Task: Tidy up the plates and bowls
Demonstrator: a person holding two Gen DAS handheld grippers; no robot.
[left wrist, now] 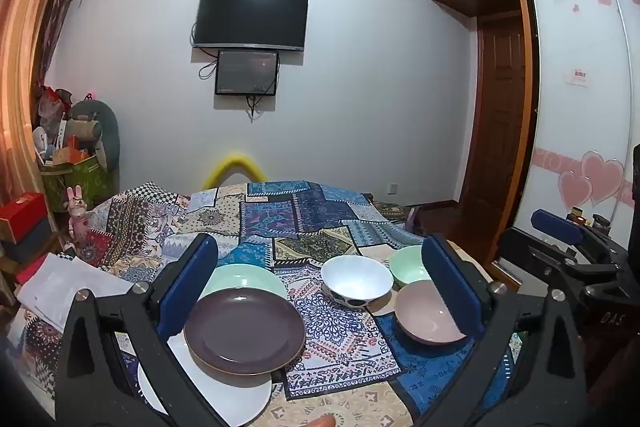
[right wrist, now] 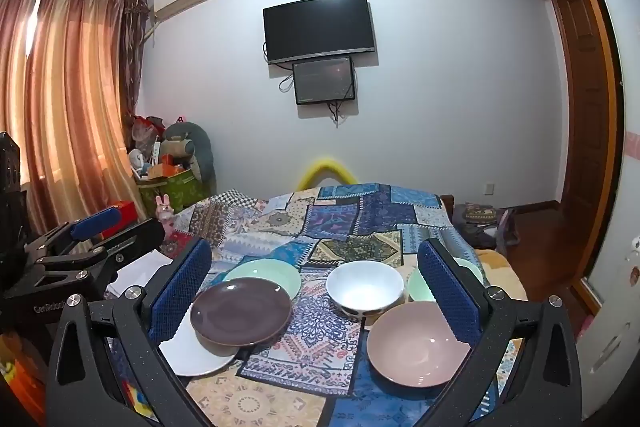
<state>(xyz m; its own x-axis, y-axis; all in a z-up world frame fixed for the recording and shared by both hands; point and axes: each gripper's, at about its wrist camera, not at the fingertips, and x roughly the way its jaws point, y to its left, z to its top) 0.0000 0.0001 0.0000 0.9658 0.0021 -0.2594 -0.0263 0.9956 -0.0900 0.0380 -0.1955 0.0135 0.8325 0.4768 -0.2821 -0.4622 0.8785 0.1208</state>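
Currently both claws hang spread wide and empty over the bed: left claw, right claw. Brown plate lies on the white plate, its far rim over the green plate. Three bowls sit apart on the right: white bowl, green bowl, pink bowl. Likely ceramic or melamine: stiff, glossy, slippery, breakable if ceramic. Best hold is a rim pinch, one pad inside, one outside. Soft quilt means wobble; plates lie flat, so getting under a rim looks awkward.
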